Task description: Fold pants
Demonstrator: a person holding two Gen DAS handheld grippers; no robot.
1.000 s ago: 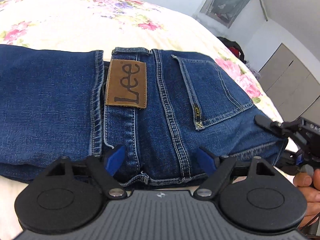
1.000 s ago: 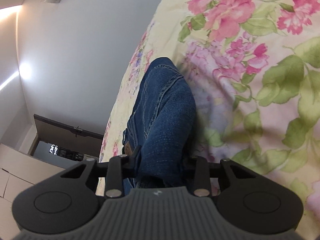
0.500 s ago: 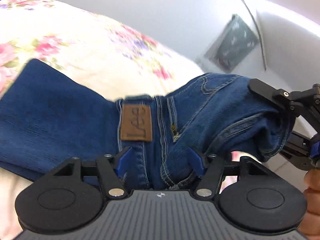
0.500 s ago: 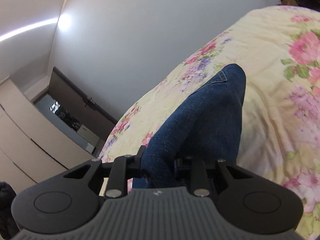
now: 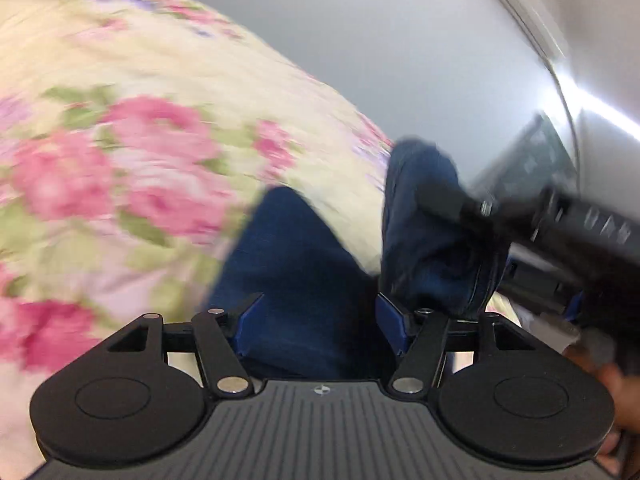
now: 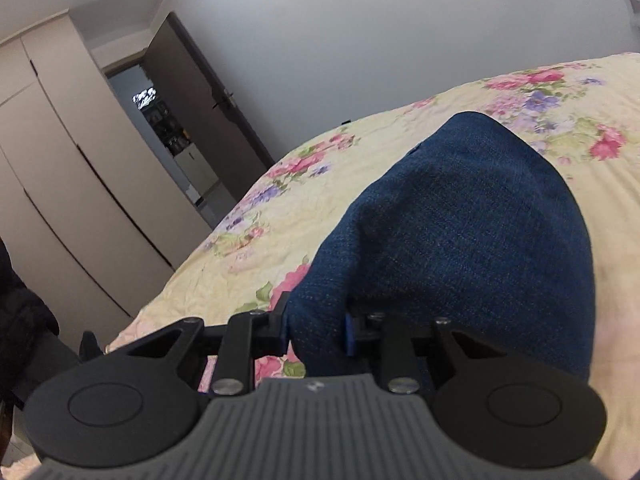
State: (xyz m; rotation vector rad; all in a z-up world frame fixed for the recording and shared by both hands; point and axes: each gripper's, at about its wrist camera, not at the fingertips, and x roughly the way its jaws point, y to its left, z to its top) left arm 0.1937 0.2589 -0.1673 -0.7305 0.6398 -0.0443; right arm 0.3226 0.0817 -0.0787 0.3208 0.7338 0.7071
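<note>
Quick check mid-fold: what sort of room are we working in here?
Most likely a home bedroom. The blue denim jeans are on a bed covered by a cream bedspread with pink flowers, tall beige built-in wardrobe doors line the wall, and a dark brown door stands open beyond.

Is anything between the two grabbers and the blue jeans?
No. Both already have the jeans: the right gripper is pinched on denim, and denim fills the left gripper.
</note>
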